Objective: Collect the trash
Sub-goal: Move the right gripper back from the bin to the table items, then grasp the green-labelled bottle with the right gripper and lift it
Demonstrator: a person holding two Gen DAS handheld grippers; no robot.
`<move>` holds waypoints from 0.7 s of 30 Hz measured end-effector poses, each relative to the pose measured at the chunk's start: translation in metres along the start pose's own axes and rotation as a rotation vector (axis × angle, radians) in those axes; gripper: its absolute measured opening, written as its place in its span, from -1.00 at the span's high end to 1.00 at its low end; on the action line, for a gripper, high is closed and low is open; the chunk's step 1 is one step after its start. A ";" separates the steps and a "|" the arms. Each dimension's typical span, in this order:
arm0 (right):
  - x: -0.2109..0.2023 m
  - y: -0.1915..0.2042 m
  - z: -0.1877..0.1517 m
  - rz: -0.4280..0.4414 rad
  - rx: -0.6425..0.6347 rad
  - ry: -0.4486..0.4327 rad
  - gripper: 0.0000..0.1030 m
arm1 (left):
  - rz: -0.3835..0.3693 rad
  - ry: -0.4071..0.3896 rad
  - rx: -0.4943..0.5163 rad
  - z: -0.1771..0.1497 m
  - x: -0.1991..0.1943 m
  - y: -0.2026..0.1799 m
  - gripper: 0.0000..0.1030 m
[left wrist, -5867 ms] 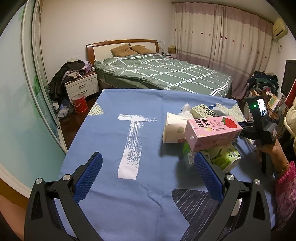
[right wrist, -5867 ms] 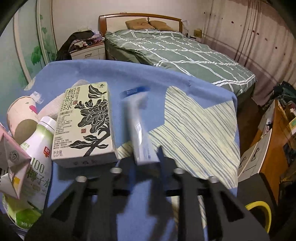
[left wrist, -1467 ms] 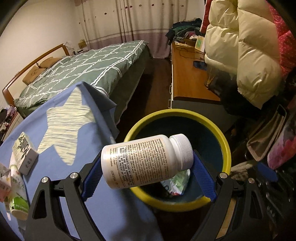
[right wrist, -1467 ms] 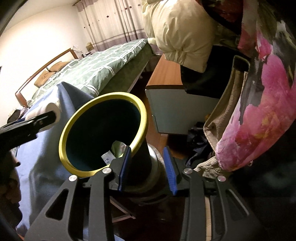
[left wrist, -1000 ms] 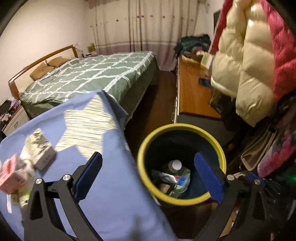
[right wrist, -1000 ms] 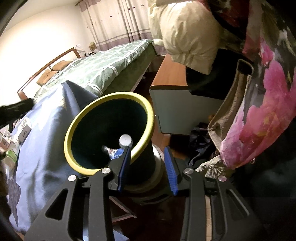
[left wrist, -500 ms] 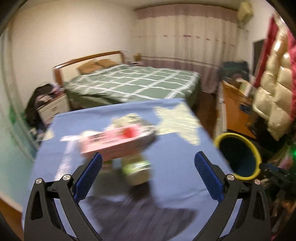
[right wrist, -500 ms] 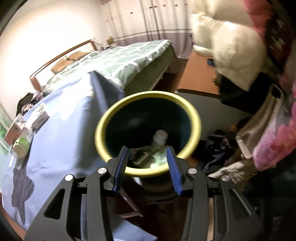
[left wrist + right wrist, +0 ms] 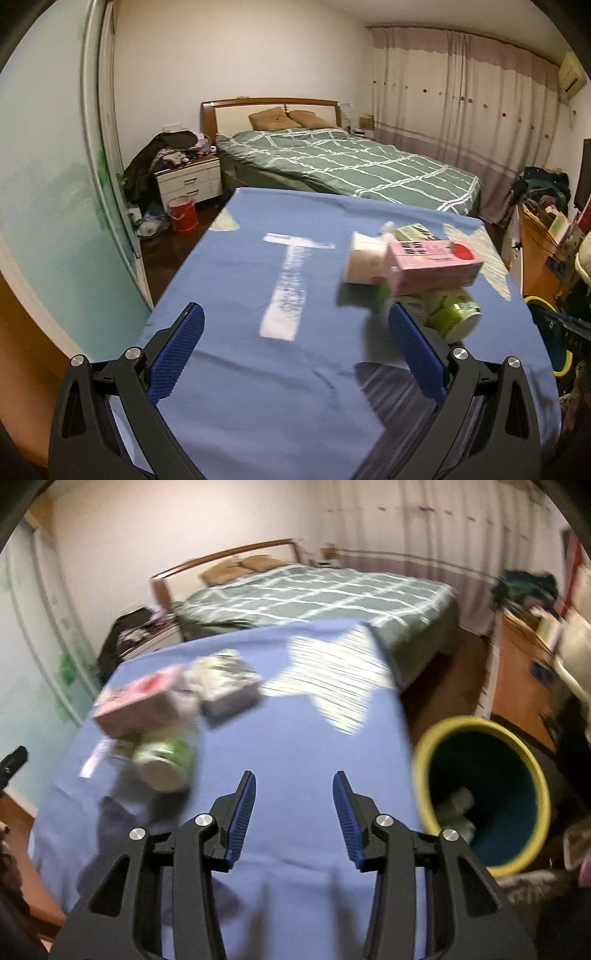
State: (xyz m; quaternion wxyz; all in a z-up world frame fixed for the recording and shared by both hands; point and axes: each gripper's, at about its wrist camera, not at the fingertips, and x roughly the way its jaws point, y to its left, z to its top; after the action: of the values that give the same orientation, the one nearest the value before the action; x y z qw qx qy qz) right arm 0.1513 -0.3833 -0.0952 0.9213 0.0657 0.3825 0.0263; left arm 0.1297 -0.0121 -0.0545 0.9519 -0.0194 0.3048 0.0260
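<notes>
Both the left gripper (image 9: pixel 295 332) and the right gripper (image 9: pixel 293 806) are spread and empty. Beside the star patch (image 9: pixel 334 681), the pink carton (image 9: pixel 434 267) lies on the green bottle (image 9: pixel 448 314) — pulling one can roll the other off the table (image 9: pixel 258 387).

The left gripper (image 9: pixel 293 350) has a matte black plastic frame with triangular cut-outs, round silver screws at the pivots, and long blue ribbed pads (image 9: pixel 176 354) (a fine grid texture). The right gripper (image 9: pixel 293 814) is built alike: black linkages, silver screws, blue ridged pads (image 9: pixel 242 814).
</notes>
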 end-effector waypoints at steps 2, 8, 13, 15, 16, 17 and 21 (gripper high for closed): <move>0.003 0.023 0.007 0.031 -0.033 -0.006 0.15 | 0.005 -0.003 -0.006 -0.001 0.000 0.006 -0.90; 0.019 0.078 0.022 0.082 -0.106 0.003 0.14 | 0.041 -0.008 -0.045 -0.001 -0.002 0.028 -0.90; 0.032 0.098 0.016 0.086 -0.140 0.020 -0.19 | 0.045 0.008 -0.074 -0.006 0.002 0.042 -0.90; 0.038 0.100 0.013 0.086 -0.133 0.031 -0.23 | 0.040 0.012 -0.074 -0.008 0.003 0.043 -0.90; 0.042 0.102 0.012 0.086 -0.133 0.038 -0.23 | 0.036 0.013 -0.073 -0.009 0.003 0.042 -0.90; 0.045 0.103 0.012 0.085 -0.137 0.045 -0.23 | 0.030 0.015 -0.071 -0.009 0.004 0.040 -0.90; 0.058 0.109 0.009 0.081 -0.153 0.065 -0.23 | 0.015 0.019 -0.058 -0.010 0.005 0.032 -0.90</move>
State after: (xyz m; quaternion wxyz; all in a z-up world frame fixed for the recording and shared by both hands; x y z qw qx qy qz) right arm 0.1992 -0.2704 -0.1143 0.9089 0.0096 0.4060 0.0951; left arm 0.1259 0.0196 -0.0656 0.9477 -0.0449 0.3132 0.0418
